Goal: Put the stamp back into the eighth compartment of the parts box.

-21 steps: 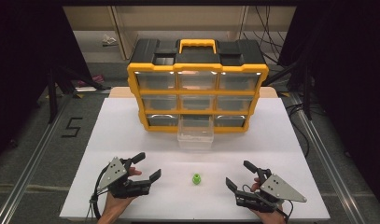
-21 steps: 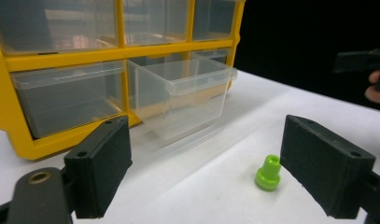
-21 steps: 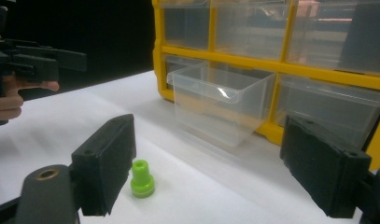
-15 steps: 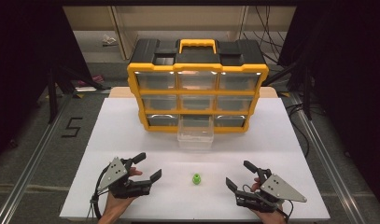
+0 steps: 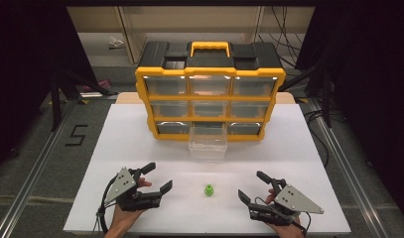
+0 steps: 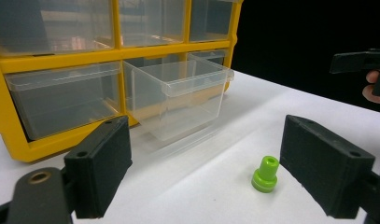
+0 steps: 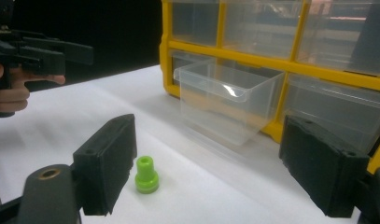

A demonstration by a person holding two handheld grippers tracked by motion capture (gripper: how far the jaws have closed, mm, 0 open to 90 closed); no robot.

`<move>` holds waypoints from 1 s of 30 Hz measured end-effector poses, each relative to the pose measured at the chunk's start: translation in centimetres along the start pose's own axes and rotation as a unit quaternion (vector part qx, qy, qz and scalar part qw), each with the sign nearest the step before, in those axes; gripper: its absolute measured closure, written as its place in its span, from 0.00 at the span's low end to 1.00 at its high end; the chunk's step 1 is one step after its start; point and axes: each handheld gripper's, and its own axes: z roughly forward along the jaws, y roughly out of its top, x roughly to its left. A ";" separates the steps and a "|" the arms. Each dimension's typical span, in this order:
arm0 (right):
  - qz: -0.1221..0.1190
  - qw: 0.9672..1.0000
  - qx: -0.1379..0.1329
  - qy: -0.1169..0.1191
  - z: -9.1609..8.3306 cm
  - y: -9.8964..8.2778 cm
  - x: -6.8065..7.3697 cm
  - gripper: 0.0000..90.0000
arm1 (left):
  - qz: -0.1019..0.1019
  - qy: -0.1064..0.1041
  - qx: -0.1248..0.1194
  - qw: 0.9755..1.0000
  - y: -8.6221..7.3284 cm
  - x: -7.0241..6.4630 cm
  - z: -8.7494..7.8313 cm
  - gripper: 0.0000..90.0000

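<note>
A small green plug [image 5: 208,190] stands upright on the white table [image 5: 289,148] between both hands, also seen as the green plug [image 6: 265,174] and the green plug [image 7: 146,174]. My left gripper [image 5: 157,177] rests open to its left, jaws wide apart with nothing between them. My right gripper [image 5: 254,186] rests open to its right, equally bare. Behind stands a yellow drawer cabinet [image 5: 209,94] with one clear drawer [image 5: 207,142] pulled out from the bottom row's middle. In the left gripper view the drawer [image 6: 178,95] looks bare inside.
The cabinet has a black top with a yellow handle [image 5: 210,48] and several clear drawers shut. Table edges run close behind both hands. Dark floor and metal rails [image 5: 35,163] flank the table.
</note>
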 end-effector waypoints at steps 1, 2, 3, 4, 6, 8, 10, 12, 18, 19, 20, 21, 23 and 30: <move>-0.002 1.000 0.003 0.001 0.0 0.1 0.0 0.22 | 0.000 0.000 0.000 1.000 0.0 0.0 0.0 0.18; -0.003 1.000 0.004 0.002 0.1 0.1 0.1 0.22 | 0.000 0.000 -0.001 1.000 0.0 0.0 0.0 0.18; -0.003 1.000 0.005 0.004 0.1 0.1 0.1 0.22 | -0.001 0.001 -0.001 1.000 0.0 0.0 0.0 0.18; -0.002 1.000 0.008 0.007 0.1 0.2 0.1 0.22 | -0.001 0.001 -0.001 1.000 0.0 0.0 0.0 0.18; -0.004 1.000 0.012 0.011 0.2 0.3 0.2 0.22 | 0.000 0.001 -0.002 1.000 0.0 0.0 0.0 0.18; -0.002 1.000 0.014 0.015 0.3 0.4 0.1 0.22 | -0.001 0.001 -0.002 1.000 0.0 0.0 0.0 0.18; -0.001 1.000 0.015 0.014 0.4 0.6 0.2 0.22 | -0.005 -0.001 -0.004 1.000 0.0 0.0 0.0 0.18; 0.000 1.000 0.016 0.014 0.5 0.8 0.3 0.22 | -0.007 -0.002 -0.005 1.000 0.0 0.0 0.0 0.18; 0.003 0.999 0.028 0.022 1.1 1.2 0.4 0.22 | -0.007 -0.003 -0.004 1.000 0.0 0.0 0.0 0.18; 0.004 0.999 0.030 0.023 1.2 1.2 0.5 0.22 | -0.006 -0.003 -0.004 1.000 0.0 -0.1 0.0 0.18; 0.004 0.999 0.033 0.024 1.4 1.3 0.5 0.22 | -0.004 -0.002 -0.002 1.000 0.0 -0.1 0.0 0.18; 0.004 0.999 0.039 0.027 1.5 1.3 0.5 0.22 | 0.001 0.000 0.000 1.000 0.0 -0.2 0.1 0.18; 0.003 0.998 0.048 0.030 1.8 1.2 0.6 0.22 | 0.002 -0.001 0.001 1.000 0.0 -0.3 0.1 0.18; 0.001 0.996 0.077 0.042 2.5 1.4 0.7 0.22 | 0.003 -0.002 0.000 1.000 0.0 -0.4 0.1 0.18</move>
